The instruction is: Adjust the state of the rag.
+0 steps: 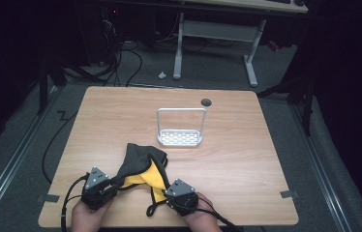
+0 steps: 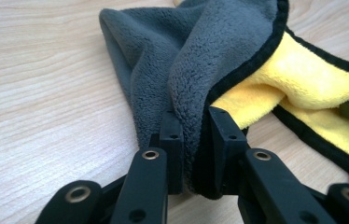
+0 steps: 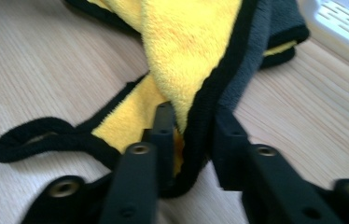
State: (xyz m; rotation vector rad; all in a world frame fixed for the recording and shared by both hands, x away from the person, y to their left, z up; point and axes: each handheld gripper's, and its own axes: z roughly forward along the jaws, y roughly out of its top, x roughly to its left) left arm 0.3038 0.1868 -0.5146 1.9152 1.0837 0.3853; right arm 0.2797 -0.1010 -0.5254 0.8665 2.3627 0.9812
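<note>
High view overhead, facing forward-down; both gripper views close, sharing towel (image 2: 219,60).

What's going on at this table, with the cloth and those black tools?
A person sits at a wooden table with a two-jaw gripper in each hand. Both work on one fleece cloth, grey on one side, yellow on the other, with a black border. The left gripper has its jaws closed on a grey edge, and the right gripper is clamped on the black-bordered yellow edge. The cloth lies bunched between them on the table. Farther back stands a small white rack, untouched.
</note>
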